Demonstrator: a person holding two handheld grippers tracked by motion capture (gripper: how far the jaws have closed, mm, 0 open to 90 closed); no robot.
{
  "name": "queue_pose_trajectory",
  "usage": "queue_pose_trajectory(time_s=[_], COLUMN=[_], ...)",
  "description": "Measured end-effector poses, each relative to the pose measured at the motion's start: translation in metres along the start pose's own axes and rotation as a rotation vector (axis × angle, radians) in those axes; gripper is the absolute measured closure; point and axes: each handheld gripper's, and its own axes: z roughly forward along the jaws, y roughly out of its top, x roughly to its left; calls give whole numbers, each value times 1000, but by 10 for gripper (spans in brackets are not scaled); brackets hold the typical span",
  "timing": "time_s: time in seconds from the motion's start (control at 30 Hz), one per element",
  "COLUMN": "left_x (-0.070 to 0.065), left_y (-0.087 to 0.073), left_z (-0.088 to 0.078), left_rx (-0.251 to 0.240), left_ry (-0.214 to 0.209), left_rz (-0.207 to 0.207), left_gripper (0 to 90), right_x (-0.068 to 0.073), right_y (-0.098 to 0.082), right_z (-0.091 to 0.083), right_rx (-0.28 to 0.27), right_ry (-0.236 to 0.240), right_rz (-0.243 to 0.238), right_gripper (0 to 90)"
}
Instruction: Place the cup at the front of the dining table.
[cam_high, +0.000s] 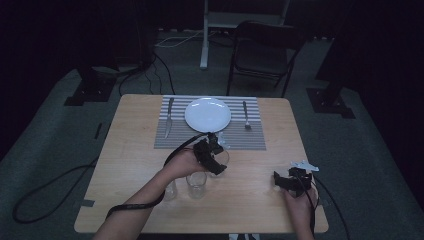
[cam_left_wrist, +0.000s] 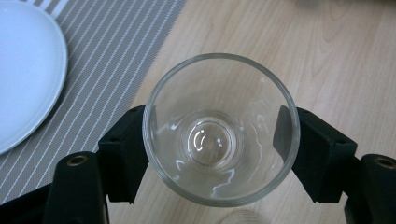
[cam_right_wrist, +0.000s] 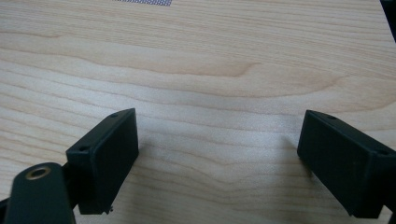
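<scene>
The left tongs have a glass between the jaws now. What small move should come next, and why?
Probably carry the glass toward the mat, to the bare corner beside the plate. The left tongs sit with a jaw on each side of the glass, over bare table just off the mat. The knife and fork are already laid; the right tongs rest open.

The high view is dim and grainy, its edges sunk in near-black; only the pale wooden surface (cam_high: 150, 150) catches light. Both gripper views are bright and even. The clear round drinking glass (cam_left_wrist: 219, 128) shows small white glints towards 6 o'clock, and nearby claw parts look soft.
</scene>
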Motion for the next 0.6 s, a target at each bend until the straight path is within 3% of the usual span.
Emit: queue_pose_trajectory(time_s=[0.47, 0.6], left_x=[26, 31], left_y=[-21, -26], left_z=[-21, -24], left_rx=[-13, -1], left_ry=[65, 100], left_rz=[-89, -102], left_gripper=[286, 286], right_x=[0, 0], right_y=[0, 0], right_z=[0, 0], right_rx=[0, 0], right_ry=[0, -1], right_rz=[-1, -1], right_gripper=[124, 124])
